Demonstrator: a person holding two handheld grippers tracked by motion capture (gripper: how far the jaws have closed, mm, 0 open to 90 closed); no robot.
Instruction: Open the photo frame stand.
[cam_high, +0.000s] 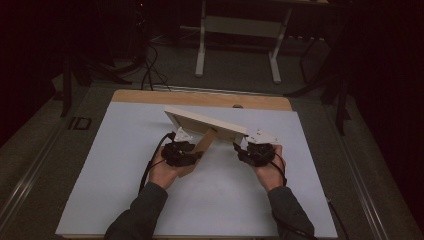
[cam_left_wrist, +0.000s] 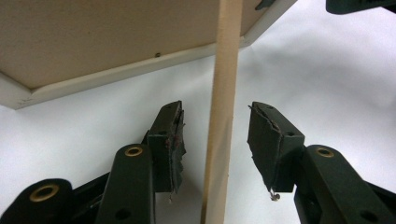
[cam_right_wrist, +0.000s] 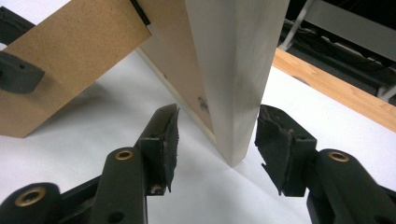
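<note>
A pale wooden picture frame (cam_high: 205, 122) stands tilted on the white sheet, propped by its brown easel leg (cam_high: 200, 150). My left gripper (cam_high: 192, 156) is at that leg. In the left gripper view the thin leg (cam_left_wrist: 224, 93) runs between the jaws of the left gripper (cam_left_wrist: 215, 107), with a gap on each side and the frame's back (cam_left_wrist: 93, 37) above. My right gripper (cam_high: 243, 150) is at the frame's right end. In the right gripper view the frame's lower corner (cam_right_wrist: 233, 70) sits between the jaws of the right gripper (cam_right_wrist: 218, 112). Its left pad stands clear of the wood, and the leg (cam_right_wrist: 70, 70) shows at left.
A white sheet (cam_high: 125, 165) covers a wooden tabletop whose bare edge (cam_high: 150, 96) shows at the back. Beyond it are the white legs of another table (cam_high: 200, 45) and cables (cam_high: 150, 70) on a dark floor. Both forearms come in from the bottom.
</note>
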